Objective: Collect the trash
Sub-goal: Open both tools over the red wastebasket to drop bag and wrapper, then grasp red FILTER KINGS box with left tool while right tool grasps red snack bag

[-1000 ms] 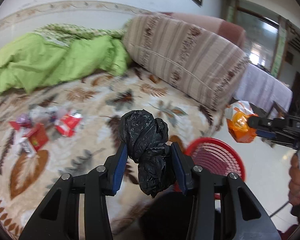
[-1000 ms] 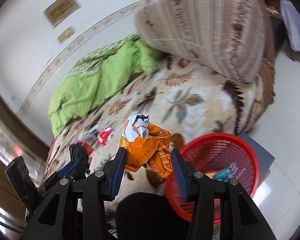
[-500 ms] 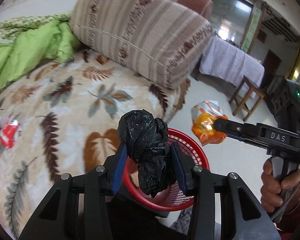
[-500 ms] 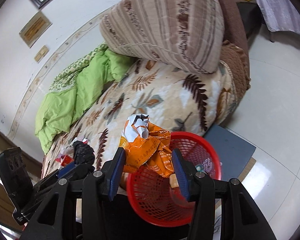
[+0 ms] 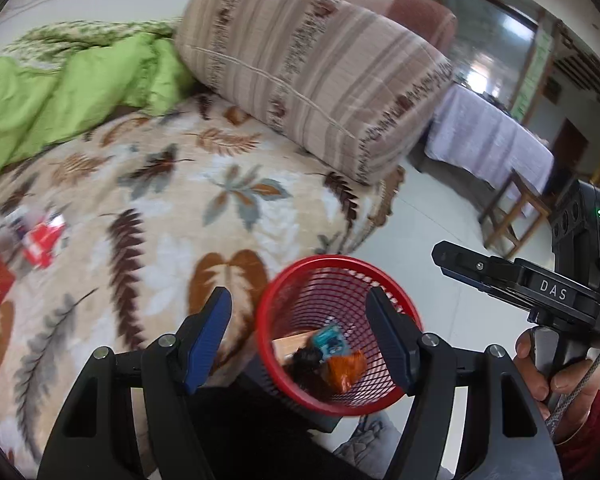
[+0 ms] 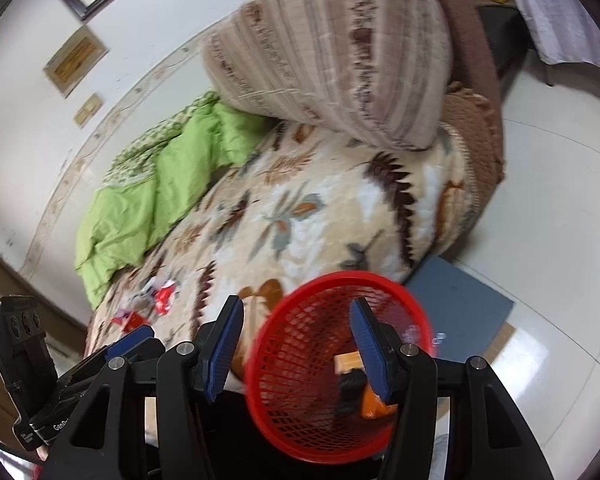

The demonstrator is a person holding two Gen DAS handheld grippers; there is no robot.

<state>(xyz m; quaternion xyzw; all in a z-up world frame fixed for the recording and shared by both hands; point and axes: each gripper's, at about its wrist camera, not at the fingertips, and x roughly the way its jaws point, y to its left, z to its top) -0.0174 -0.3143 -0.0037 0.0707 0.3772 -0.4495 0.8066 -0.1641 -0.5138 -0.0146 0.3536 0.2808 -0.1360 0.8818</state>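
A red mesh basket [image 5: 284, 284] stands on the floor beside the bed. Inside lie the black bag wad [image 5: 306, 368], the orange wrapper [image 5: 346, 368] and a teal packet [image 5: 332, 340]. My left gripper [image 5: 300, 336] is open and empty above the basket. My right gripper [image 6: 296, 344] is open and empty over the same basket [image 6: 300, 300]; the black wad [image 6: 350, 394] and orange wrapper [image 6: 372, 402] show inside. Red wrappers [image 5: 40, 236] lie on the bed at left, and also show in the right wrist view [image 6: 164, 296].
The bed has a leaf-patterned blanket [image 5: 160, 208], a green quilt [image 5: 60, 108] and a striped cushion [image 5: 312, 80]. A grey mat [image 6: 460, 304] lies on the white tiled floor under the basket. A wooden stool [image 5: 512, 216] and a cloth-covered table [image 5: 488, 136] stand further right.
Both grippers opened over the red basket. The black bag wad and the orange wrapper dropped from them into the basket.
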